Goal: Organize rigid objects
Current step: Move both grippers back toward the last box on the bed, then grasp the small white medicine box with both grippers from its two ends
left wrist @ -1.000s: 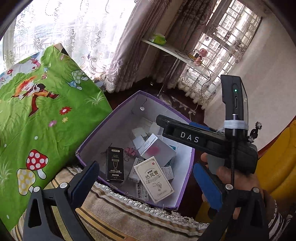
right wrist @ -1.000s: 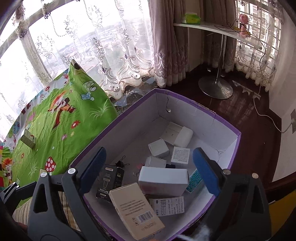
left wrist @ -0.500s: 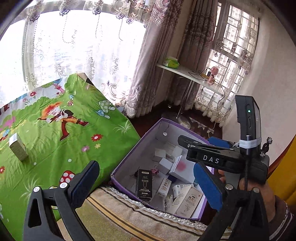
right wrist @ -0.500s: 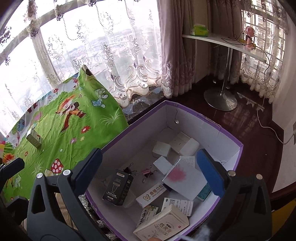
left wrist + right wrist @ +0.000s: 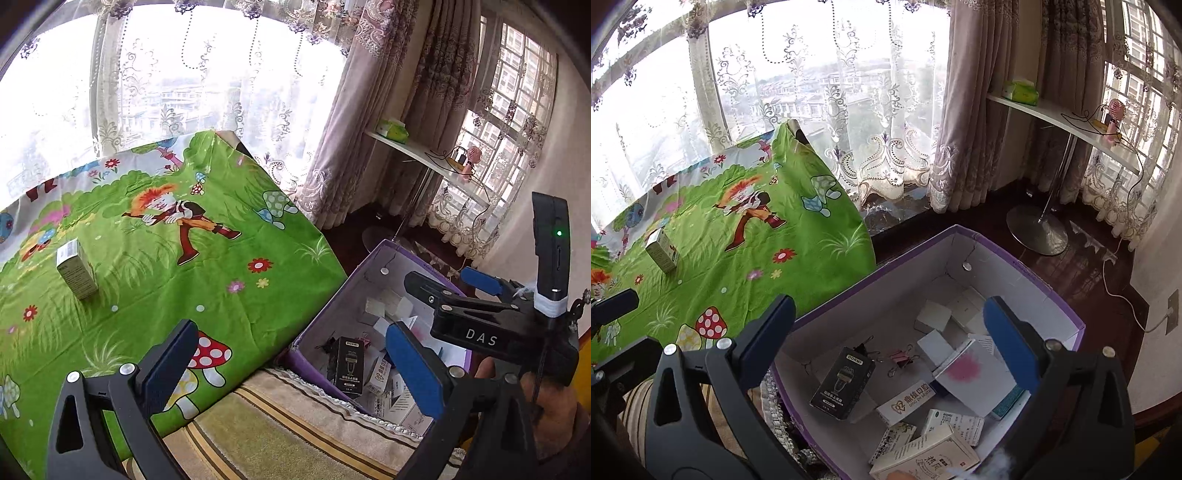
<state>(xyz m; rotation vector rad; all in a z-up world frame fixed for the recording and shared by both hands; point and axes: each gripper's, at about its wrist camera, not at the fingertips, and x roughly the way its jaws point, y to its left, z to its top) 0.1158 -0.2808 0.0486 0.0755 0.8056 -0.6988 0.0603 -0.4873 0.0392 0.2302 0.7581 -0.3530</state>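
Observation:
A purple-rimmed cardboard box [image 5: 1052, 295] [image 5: 325, 321] holds several small cartons, among them a black shaver box [image 5: 844, 384] [image 5: 346, 365], a white box with a pink blot [image 5: 971, 373] and a cream box with Chinese print [image 5: 927, 456]. One small green-white carton [image 5: 75, 273] [image 5: 661, 249] stands alone on the green cartoon cloth [image 5: 155, 266]. My left gripper [image 5: 291, 365] is open and empty, over the cloth's near corner. My right gripper [image 5: 890, 343] is open and empty above the box; it also shows in the left wrist view [image 5: 450, 291].
A striped beige cushion with fringe [image 5: 280, 432] lies between cloth and box. Lace curtains [image 5: 879, 122] and a window stand behind. A white shelf on a metal pedestal [image 5: 1039, 229] stands on the dark wood floor. A white cable [image 5: 1123, 295] runs to a wall socket.
The cream box, held in my right gripper a second ago, now lies in the purple box. Both grippers have pulled up and back; the left view swung left onto the cloth and lone carton.

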